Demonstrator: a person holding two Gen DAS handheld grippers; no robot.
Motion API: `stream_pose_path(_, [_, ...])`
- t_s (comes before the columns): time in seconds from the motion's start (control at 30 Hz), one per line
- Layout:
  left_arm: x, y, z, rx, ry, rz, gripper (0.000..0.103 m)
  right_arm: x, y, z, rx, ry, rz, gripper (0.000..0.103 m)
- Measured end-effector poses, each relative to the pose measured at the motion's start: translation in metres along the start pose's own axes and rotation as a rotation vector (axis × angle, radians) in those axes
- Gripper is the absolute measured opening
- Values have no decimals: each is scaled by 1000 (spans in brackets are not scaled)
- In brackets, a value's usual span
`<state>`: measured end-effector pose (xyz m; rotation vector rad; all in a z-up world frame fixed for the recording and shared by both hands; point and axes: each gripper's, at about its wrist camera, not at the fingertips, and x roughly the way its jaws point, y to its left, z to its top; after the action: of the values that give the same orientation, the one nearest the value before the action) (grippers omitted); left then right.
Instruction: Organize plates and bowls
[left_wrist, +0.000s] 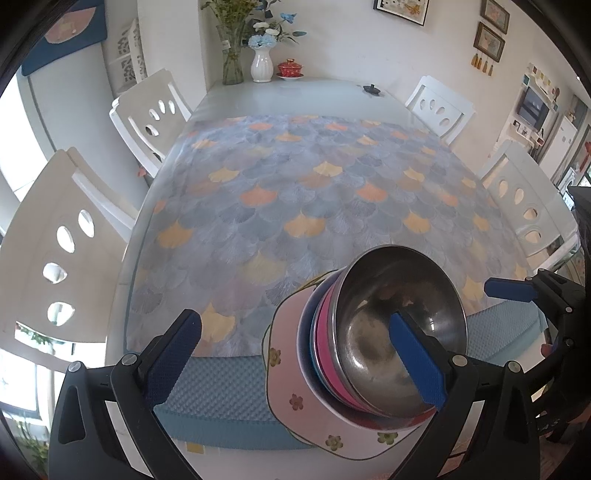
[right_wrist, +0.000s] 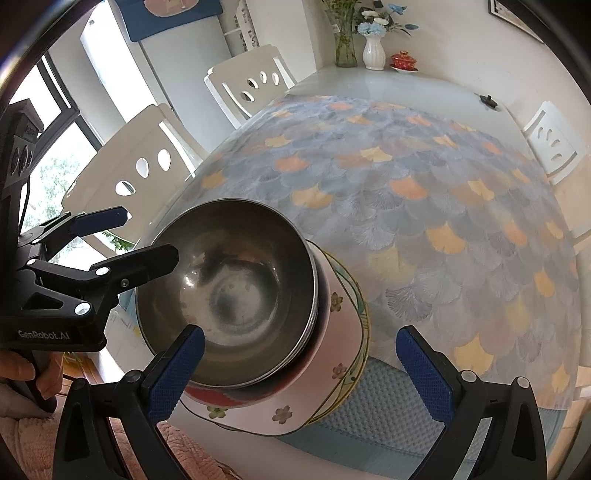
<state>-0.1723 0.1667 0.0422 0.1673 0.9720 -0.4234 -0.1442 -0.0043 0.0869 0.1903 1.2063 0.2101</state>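
Note:
A steel bowl (left_wrist: 399, 314) (right_wrist: 236, 280) tops a stack of nested bowls, with a pink one (left_wrist: 327, 332) and a blue one (left_wrist: 308, 332) under it. The stack rests on a pink flowered square plate (left_wrist: 284, 373) (right_wrist: 332, 354) at the table's near edge. My left gripper (left_wrist: 299, 354) is open; its right finger (left_wrist: 417, 363) lies over the steel bowl and its left finger stands well clear of the plate. My right gripper (right_wrist: 301, 369) is open too; its left finger (right_wrist: 177, 369) overlaps the bowl's near rim. The left gripper (right_wrist: 125, 240) reaches the bowl from the left.
The stack sits on a blue foam mat (left_wrist: 221, 391) (right_wrist: 388, 406) beside a fan-patterned tablecloth (left_wrist: 295, 192). White chairs (left_wrist: 147, 110) (right_wrist: 243, 85) line both sides. At the far end are vases (left_wrist: 261, 64), a red lidded cup (left_wrist: 290, 69) and a small black object (left_wrist: 371, 89).

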Motion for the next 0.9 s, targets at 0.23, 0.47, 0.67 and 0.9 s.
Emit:
stream_pose_path(0.23, [2,-1,1,-1,0,-3,102,0,-6,2,8,0,1,103])
stream_pose_path(0.47, [5,-1,3,-6,5,-1,102,1,-7,3,9,0,2,103])
stream_pose_path(0.67, [7,3,6,-22,10,4,102,2,-8,2,8,6,7,103])
stream_pose_path(0.9, [8,5,3,-34,15,9,102,4,-4,3,-11,6,12,103])
